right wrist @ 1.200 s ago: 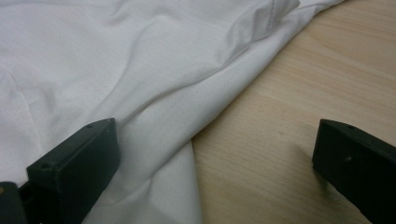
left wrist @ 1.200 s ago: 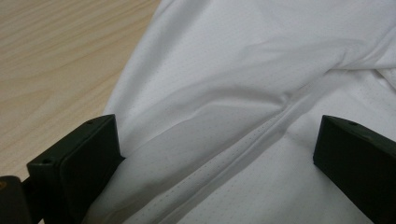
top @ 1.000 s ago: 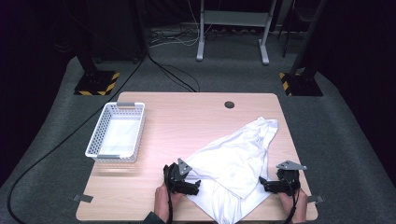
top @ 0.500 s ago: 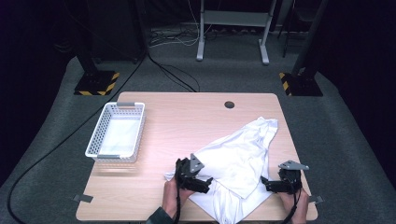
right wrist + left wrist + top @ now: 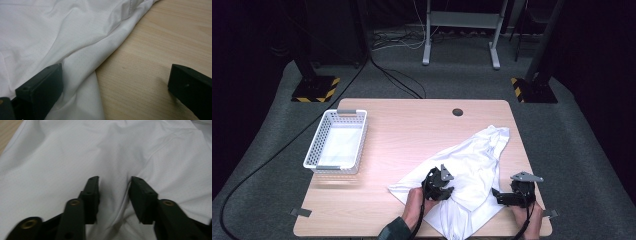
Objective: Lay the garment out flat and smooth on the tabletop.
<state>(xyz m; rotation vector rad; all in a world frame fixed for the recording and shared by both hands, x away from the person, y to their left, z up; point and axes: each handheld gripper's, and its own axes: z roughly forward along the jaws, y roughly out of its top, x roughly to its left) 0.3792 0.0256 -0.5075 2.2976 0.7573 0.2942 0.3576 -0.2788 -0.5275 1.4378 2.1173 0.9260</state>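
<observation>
The crumpled white fabric garment [image 5: 464, 177] lies on the right half of the light wooden table [image 5: 412, 130], its long axis running diagonally from the front edge, between the 2 hands, up toward the right edge, where a narrower end reaches near the far right corner.

The left gripper [image 5: 439, 184] sits on the garment's middle, close to the front edge. In the left gripper view its jaws have just been closing, and a raised ridge of the white cloth [image 5: 113, 187] stands between the 2 black pads, pinched up from the flat layer around it. The pads look to be pressing that fold, so I judge it clamped on the garment.

The right gripper [image 5: 507, 196] rests at the garment's right border near the front right corner. Its jaws stand wide apart: in the right gripper view, 1 pad lies over the cloth's hem [image 5: 82, 72] and the other over bare wood, so the hem runs between them, ungripped.

The coming move likely turns on this: the cloth's edge lies within the right claw's span, toward its cloth-side pad, so a small shift inward and a closing would take it. The white plastic mesh basket [image 5: 337, 142] stands well apart near the left edge.
</observation>
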